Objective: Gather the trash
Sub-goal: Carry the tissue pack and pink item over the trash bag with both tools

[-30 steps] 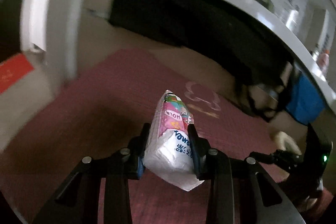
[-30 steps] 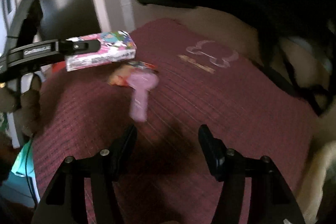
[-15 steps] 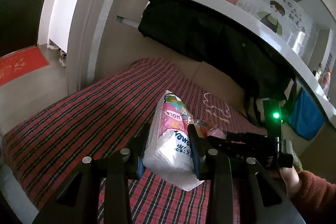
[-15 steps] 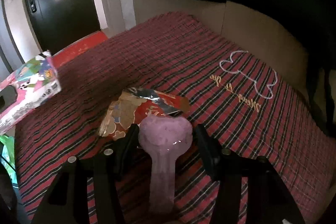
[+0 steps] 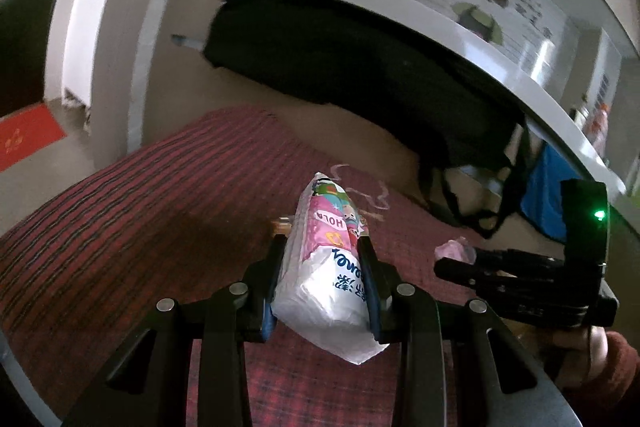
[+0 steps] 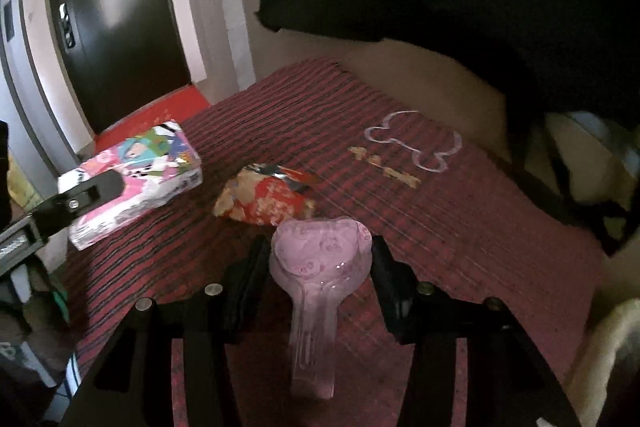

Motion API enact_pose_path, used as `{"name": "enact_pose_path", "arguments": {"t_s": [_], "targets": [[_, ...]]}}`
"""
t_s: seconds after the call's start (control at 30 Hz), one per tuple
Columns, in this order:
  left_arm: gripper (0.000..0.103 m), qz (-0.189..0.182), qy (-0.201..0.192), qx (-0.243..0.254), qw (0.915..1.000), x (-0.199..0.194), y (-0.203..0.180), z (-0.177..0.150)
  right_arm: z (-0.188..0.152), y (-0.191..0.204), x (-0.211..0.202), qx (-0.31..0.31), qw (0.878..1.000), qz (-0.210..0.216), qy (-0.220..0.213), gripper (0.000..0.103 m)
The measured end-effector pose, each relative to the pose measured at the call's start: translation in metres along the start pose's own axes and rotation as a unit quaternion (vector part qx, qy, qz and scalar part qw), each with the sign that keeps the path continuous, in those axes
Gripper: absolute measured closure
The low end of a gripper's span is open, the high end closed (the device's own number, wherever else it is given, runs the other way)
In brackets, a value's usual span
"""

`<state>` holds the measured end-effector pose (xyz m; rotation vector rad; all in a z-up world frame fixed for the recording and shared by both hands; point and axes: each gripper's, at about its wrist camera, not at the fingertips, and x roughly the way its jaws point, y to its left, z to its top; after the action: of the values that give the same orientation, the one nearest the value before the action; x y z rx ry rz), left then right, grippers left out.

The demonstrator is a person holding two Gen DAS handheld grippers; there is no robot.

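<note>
My left gripper (image 5: 322, 247) is shut on a soft pink and white tissue pack (image 5: 328, 267), held above the red plaid cover. The right wrist view shows that pack (image 6: 152, 163) at the left, beside a crumpled red snack wrapper (image 6: 268, 203) lying on the cover. My right gripper (image 6: 318, 247) is shut on a pink heart-shaped plastic case with a long handle (image 6: 316, 291); both pads press its sides just in front of the wrapper. In the left wrist view the right gripper (image 5: 444, 265) reaches in from the right with the pink case (image 5: 454, 249) at its tip.
The red plaid cover (image 6: 460, 235) lies over a sofa seat with a white outline print. A black garment (image 5: 340, 47) hangs over the back. A black door (image 6: 112, 19) and a red floor mat (image 5: 28, 135) are at the left. A hand in a red sleeve (image 5: 616, 359) holds the right gripper.
The pink case lay on the cover ahead of the open right gripper; the jaws came around it and closed on it. The left gripper with the tissue pack shifted sideways over the cover.
</note>
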<state>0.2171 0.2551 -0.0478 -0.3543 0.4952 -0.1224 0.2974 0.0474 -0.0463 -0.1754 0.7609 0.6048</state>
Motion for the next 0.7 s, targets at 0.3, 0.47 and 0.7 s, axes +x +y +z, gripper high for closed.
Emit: {"name": "enact_pose_path", "arguments": {"t_s": [0.3,0.47,0.7], "targets": [[0.068,-0.013,0.002,0.07,0.9975,-0.001,-0.092,-0.003,-0.036,-0.043,-0.07,0.04,0.998,-0.024,-0.042,0.056],[0.068,-0.024,-0.002,0.103,0.9944,-0.005,-0.143,-0.011,-0.055,-0.068,-0.113,0.059,0.995,-0.036,-0.076,0.056],[0.068,-0.061,-0.002,0.133,0.9892,-0.003,-0.214,-0.027,-0.081,-0.108,-0.173,0.084,0.986,-0.07,-0.125,0.056]]}}
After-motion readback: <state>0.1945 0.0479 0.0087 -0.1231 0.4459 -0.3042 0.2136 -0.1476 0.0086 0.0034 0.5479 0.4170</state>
